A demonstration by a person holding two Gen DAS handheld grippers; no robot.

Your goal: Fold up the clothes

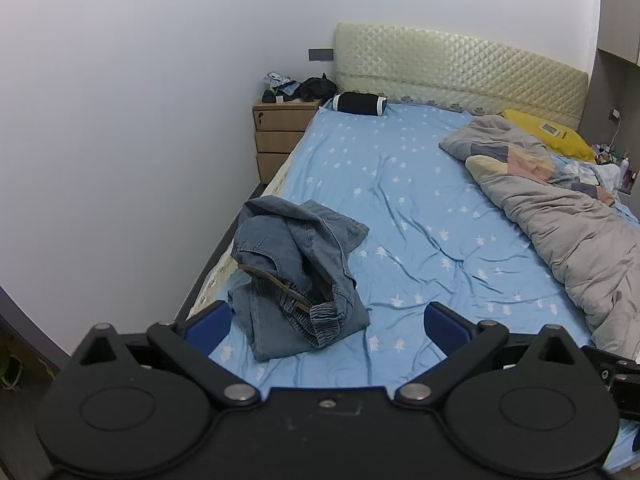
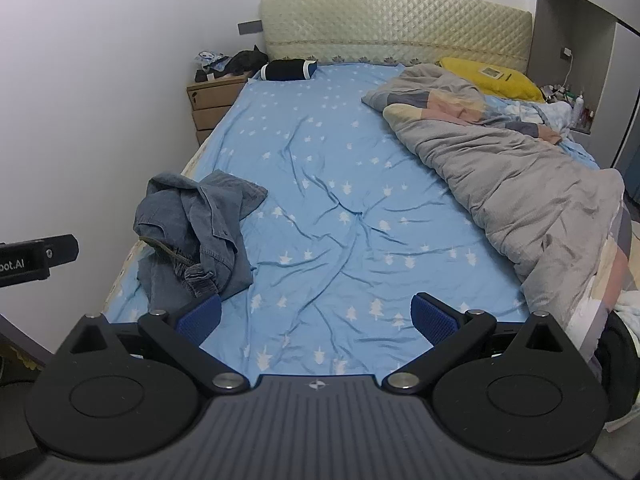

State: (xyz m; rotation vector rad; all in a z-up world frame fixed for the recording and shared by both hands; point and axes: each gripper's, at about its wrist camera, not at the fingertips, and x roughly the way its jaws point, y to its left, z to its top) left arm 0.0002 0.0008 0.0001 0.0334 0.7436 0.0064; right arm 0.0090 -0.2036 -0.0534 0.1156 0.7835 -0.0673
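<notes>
A crumpled heap of blue denim clothes lies near the left front edge of the bed, on the light blue star-print sheet. The heap also shows in the right wrist view. My left gripper is open and empty, held above the bed just in front of the heap. My right gripper is open and empty over the bare sheet, to the right of the heap. Part of the left gripper's body shows at the left edge of the right wrist view.
A grey quilt lies bunched along the bed's right side, with a yellow pillow behind it. A black roll pillow sits by the padded headboard. A wooden nightstand with clutter stands at the far left by the wall.
</notes>
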